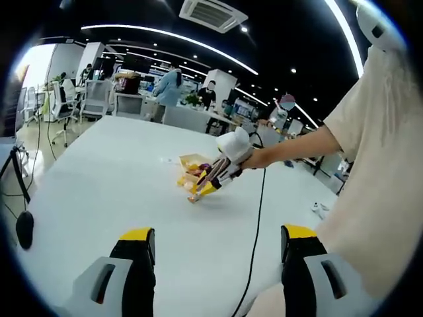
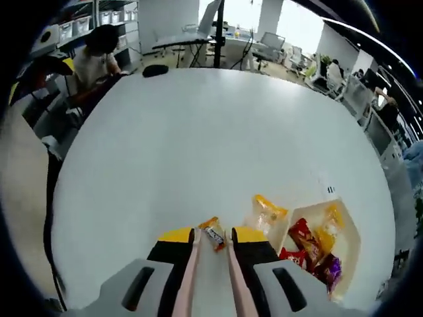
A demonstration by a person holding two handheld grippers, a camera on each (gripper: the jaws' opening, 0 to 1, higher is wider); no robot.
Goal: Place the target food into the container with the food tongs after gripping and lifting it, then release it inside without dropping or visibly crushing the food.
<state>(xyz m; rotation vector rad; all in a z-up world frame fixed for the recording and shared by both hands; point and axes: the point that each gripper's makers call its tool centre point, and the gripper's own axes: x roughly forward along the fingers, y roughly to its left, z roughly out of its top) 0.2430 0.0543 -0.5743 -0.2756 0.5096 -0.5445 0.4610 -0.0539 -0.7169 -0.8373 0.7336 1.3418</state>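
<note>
One container (image 2: 349,228), several snack packets (image 2: 268,212)

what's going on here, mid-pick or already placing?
Mid-pick. The right gripper holds pink tongs whose tips reach a small wrapped snack on the white table. The snack isn't lifted yet. The container beside it already holds several snack packets. The left gripper hangs open, holding nothing.
</note>
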